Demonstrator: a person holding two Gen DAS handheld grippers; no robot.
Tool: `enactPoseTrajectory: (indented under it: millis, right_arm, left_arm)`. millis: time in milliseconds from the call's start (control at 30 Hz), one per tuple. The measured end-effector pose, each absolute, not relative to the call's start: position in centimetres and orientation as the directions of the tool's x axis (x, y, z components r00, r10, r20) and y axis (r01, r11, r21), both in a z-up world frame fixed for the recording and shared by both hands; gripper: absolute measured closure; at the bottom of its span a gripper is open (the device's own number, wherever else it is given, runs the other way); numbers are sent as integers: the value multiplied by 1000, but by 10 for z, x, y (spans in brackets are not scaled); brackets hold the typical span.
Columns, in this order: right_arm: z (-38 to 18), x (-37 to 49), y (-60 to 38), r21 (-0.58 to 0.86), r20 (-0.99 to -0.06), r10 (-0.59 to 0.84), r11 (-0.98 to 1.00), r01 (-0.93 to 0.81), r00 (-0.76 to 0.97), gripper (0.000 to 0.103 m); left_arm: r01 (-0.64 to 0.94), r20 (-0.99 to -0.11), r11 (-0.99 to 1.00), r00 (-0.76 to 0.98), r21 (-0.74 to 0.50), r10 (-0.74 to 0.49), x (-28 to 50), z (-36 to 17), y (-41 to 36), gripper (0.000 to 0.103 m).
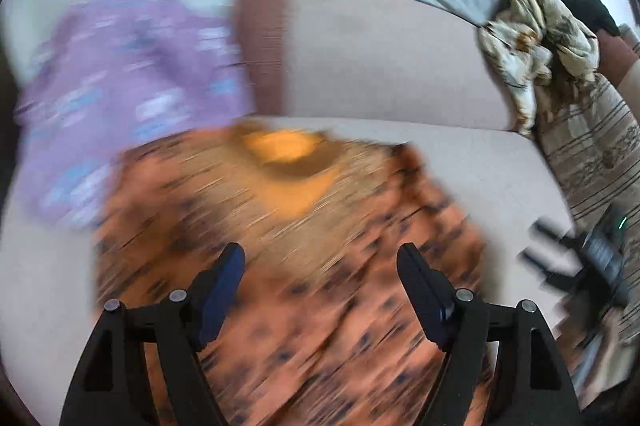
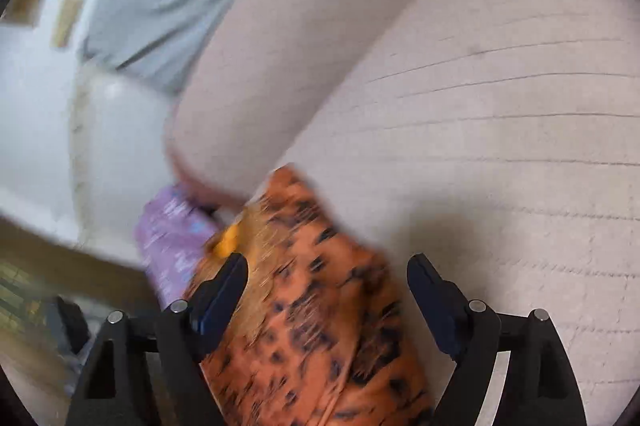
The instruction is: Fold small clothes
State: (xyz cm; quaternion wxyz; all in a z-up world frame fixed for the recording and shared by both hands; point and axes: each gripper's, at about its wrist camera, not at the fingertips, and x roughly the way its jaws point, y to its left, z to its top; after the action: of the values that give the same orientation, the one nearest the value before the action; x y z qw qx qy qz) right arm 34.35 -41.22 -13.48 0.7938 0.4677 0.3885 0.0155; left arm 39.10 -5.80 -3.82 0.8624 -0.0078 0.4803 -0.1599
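1. Left gripper (image 1: 320, 262): released, jaws spread above the orange spotted garment (image 1: 288, 266).
2. Right gripper (image 2: 326, 274): released, holding nothing.
3. The garment lies on the sofa seat (image 2: 500, 146), beside a purple garment (image 1: 120, 86).

Orange dark-spotted garment (image 1: 300, 246) lies on sofa beside purple garment (image 1: 128, 86).

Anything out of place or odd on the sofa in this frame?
Only a crumpled cream patterned cloth bunched against the sofa's backrest at right. The orange spotted garment and purple garment lie on the seat; blur hides finer detail.
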Motion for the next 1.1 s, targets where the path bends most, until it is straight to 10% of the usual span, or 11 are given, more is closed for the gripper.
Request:
enactPoseTrajectory:
  millis: [233,367,500,567,667,867,933,1000,1033,1100]
  right_arm:
    - [-106,311,-332,713,-610,485,682,165,627,21]
    - [-131,265,-292,700,-648,523,696,162,554,32]
    - [-173,252,-262,667,-713,540,720,194,448,42]
    - [-186,260,-257,673,-712,553,713,196,432,66]
    - [-185,262,-253,681,-703,565,709,182,433,85]
    - [-180,260,-244,598,-764,491,783,173,418,82]
    - [-172,256,-240,565,-782,464,809,160,415,82]
    - [-153,243,-235,476,-806,370,869,134,462,66]
    - [-146,237,-234,456,-805,345,880,131,484,31]
    - [-127,209,-233,428,-777,289,894,133,559,16]
  left_arm:
    - [132,-887,954,351,-270,-300,296,-115,24,27]
    - [94,-891,932,275,-349,-361,270,-147,29,64]
    - [96,-894,931,259,-353,-366,266,-155,27,64]
    - [98,-880,916,252,-390,-402,265,-152,29,96]
    - [106,-859,897,260,-429,-442,261,-138,35,97]
    - [125,-903,954,310,-272,-298,261,-148,23,89]
    - [157,-890,961,366,-228,-271,252,-135,18,70]
    - [160,-857,972,464,-169,-226,232,-116,12,24]
    - [147,-838,979,509,-140,-196,220,-107,9,20]
    - [148,-821,983,546,-105,-170,202,-93,2,20]
